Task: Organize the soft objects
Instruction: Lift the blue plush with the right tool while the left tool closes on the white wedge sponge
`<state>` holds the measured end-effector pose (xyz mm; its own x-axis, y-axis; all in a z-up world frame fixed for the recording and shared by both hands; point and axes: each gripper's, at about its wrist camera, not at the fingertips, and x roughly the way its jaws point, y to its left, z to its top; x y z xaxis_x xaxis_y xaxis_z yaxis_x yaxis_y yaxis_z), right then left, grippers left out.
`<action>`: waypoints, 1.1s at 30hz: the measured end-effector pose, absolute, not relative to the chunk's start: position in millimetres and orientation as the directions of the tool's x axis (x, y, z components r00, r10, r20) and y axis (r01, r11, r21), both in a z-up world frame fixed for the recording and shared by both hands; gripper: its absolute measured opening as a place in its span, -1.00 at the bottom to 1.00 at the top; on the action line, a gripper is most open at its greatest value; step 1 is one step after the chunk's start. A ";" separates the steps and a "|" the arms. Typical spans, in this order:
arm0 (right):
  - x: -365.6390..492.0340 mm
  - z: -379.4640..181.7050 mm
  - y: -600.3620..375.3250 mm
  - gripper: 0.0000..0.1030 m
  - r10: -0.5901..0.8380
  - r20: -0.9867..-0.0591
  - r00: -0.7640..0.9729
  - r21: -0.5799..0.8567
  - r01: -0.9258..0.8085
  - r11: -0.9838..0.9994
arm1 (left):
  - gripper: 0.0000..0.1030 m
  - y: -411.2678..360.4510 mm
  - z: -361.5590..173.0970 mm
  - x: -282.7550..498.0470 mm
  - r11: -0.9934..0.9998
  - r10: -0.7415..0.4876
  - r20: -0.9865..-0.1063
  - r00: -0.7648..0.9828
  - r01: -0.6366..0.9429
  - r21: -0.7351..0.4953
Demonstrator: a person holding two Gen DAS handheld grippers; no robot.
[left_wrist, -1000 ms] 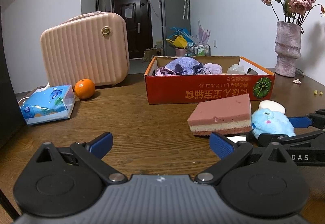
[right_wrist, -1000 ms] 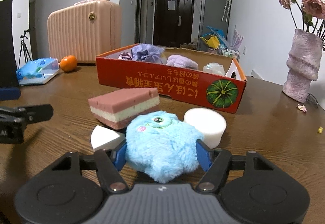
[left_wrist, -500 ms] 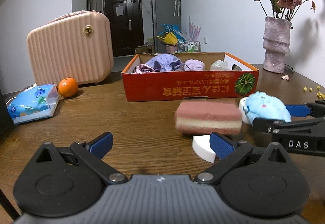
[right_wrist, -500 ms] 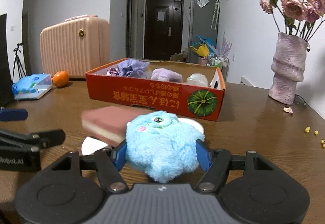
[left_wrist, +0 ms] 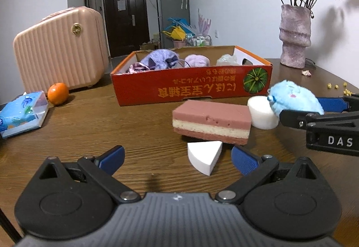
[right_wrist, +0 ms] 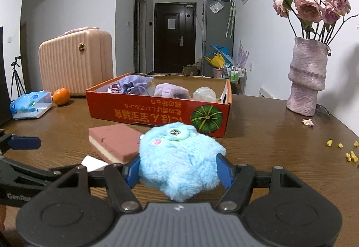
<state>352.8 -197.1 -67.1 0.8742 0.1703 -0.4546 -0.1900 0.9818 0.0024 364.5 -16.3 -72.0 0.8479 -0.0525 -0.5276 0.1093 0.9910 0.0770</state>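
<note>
Between the right gripper's point(right_wrist: 178, 169) blue pads sits the fluffy blue toy point(right_wrist: 179, 157), squeezed and lifted off the brown table point(right_wrist: 280, 146). Beyond it, slightly left, lies the red box point(right_wrist: 157, 112), long side facing us, already holding soft things. Nearer, the left gripper point(left_wrist: 177, 160) gapes empty by a white wedge point(left_wrist: 205, 156).

One red box point(left_wrist: 190, 87), one blue plush toy point(right_wrist: 179, 157), one layered sponge point(left_wrist: 211, 121), two white foam pieces point(left_wrist: 205, 156), one orange point(left_wrist: 58, 93), one vase point(left_wrist: 295, 36), one suitcase point(left_wrist: 58, 54), one tissue pack point(left_wrist: 22, 115)
</note>
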 end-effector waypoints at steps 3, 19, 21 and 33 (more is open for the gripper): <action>352.9 -67.0 -202.4 0.30 0.166 -0.453 0.876 0.003 -0.184 0.983 | 1.00 -20.5 -75.3 370.0 0.990 -0.058 -0.549 0.834 0.118 0.075; 357.6 -69.7 -224.8 0.30 0.134 -0.458 0.879 -0.009 -0.155 0.988 | 0.84 -36.1 -84.7 392.2 0.985 -0.081 -0.598 0.798 0.155 0.073; 358.8 -71.0 -226.0 0.30 0.130 -0.462 0.877 -0.013 -0.153 0.988 | 0.70 -36.4 -85.9 394.8 0.984 -0.093 -0.610 0.787 0.166 0.065; 362.2 -77.1 -224.8 0.30 0.119 -0.482 0.868 -0.031 -0.152 0.988 | -0.02 -35.1 -89.7 401.5 0.980 -0.133 -0.642 0.755 0.197 0.029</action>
